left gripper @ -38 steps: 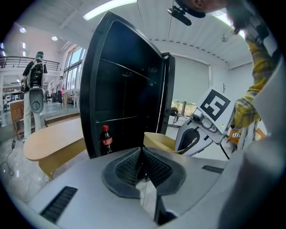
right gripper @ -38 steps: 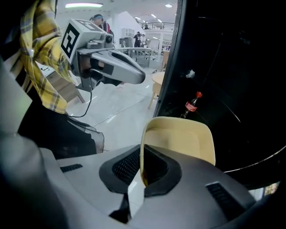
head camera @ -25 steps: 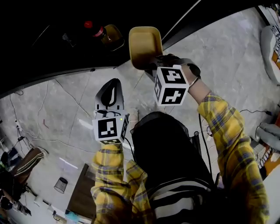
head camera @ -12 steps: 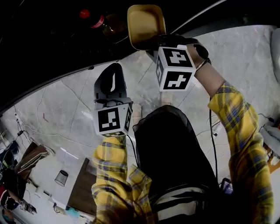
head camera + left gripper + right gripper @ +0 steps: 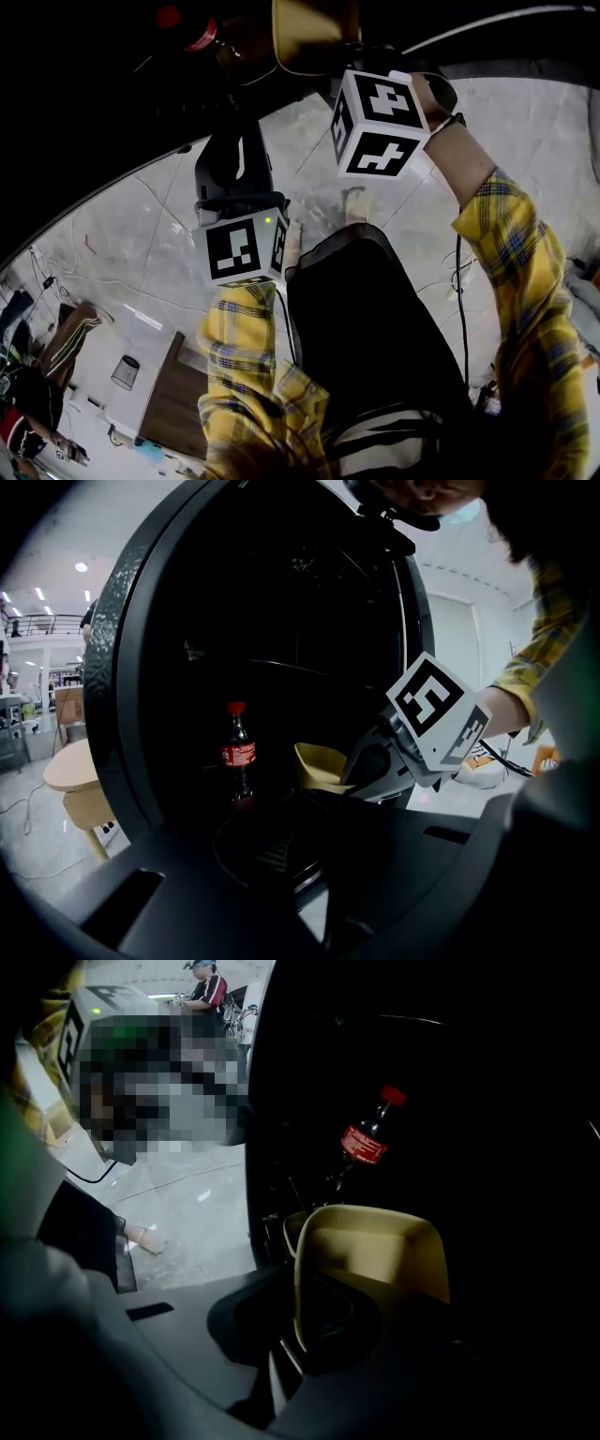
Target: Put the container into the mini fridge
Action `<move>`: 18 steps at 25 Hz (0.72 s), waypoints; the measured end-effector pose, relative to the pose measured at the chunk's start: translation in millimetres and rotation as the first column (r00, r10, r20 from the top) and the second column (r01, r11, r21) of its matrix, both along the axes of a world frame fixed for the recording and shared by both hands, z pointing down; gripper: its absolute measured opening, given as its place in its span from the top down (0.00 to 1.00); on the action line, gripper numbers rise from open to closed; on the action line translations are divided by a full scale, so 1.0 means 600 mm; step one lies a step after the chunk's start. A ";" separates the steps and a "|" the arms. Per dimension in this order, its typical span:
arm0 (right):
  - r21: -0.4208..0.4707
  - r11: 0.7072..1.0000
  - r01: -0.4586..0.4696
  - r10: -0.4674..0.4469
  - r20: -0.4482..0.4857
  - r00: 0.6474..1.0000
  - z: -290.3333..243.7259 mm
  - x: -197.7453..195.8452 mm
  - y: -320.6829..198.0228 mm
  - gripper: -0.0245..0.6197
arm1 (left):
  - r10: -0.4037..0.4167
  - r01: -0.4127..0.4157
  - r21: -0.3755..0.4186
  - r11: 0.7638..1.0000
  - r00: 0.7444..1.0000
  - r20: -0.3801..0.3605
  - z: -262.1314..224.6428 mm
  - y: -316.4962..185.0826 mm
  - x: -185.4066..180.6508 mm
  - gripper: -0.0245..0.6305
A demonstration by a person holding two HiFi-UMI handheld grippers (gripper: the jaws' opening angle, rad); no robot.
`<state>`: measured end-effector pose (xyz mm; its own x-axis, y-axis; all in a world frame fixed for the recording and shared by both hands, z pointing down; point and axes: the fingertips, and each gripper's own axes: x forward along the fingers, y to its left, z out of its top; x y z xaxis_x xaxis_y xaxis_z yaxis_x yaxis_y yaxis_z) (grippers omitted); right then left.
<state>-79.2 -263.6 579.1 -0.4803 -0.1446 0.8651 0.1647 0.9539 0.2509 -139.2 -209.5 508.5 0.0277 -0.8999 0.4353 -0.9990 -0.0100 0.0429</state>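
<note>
**Container at fridge mouth**

R gripper [image 5: 314, 1335] jaws clamped on yellow container [image 5: 375, 1260], at opening of dark mini fridge [image 5: 122, 667]. In head view: cola bottle [image 5: 192, 33] inside at container's 9 o'clock; L gripper [image 5: 230, 169] jaws together, empty, at 7.

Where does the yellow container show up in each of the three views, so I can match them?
Head view: yellow container at the top edge near centre, partly cropped.
Left gripper view: just below centre, right of the bottle.
Right gripper view: lower centre, close up.
Shared landmark: the red-capped cola bottle, beside the container in all three.
</note>
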 end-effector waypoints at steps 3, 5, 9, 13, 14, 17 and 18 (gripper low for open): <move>0.017 1.000 -0.023 0.023 0.035 0.999 0.003 -0.018 -0.022 0.91 | -0.011 0.011 0.004 1.000 1.000 0.001 0.005 -0.019 -0.005 0.93; 0.017 0.999 -0.027 0.026 0.043 0.999 0.009 -0.028 -0.033 0.91 | -0.026 0.026 0.007 1.000 1.000 -0.010 0.009 -0.031 -0.010 0.93; 0.058 0.998 -0.021 0.019 0.043 0.999 0.017 -0.032 -0.052 0.91 | -0.046 0.047 0.017 0.999 0.999 -0.025 0.013 -0.043 -0.012 0.93; 0.098 0.994 -0.053 0.045 0.085 0.995 0.009 -0.035 -0.067 0.91 | -0.061 0.061 0.019 0.998 0.998 -0.020 0.017 -0.044 -0.011 0.93; 0.102 0.993 -0.065 0.055 0.097 0.994 0.007 -0.039 -0.072 0.91 | -0.062 0.063 0.018 0.998 0.998 -0.020 0.018 -0.046 -0.013 0.93; 0.098 0.991 -0.095 0.083 0.121 0.989 0.007 -0.053 -0.083 0.91 | -0.056 0.056 0.011 0.998 0.998 -0.021 0.021 -0.056 -0.022 0.93; 0.094 0.990 -0.106 0.094 0.128 0.987 0.009 -0.057 -0.086 0.91 | -0.055 0.055 0.011 0.998 0.998 -0.026 0.023 -0.059 -0.025 0.93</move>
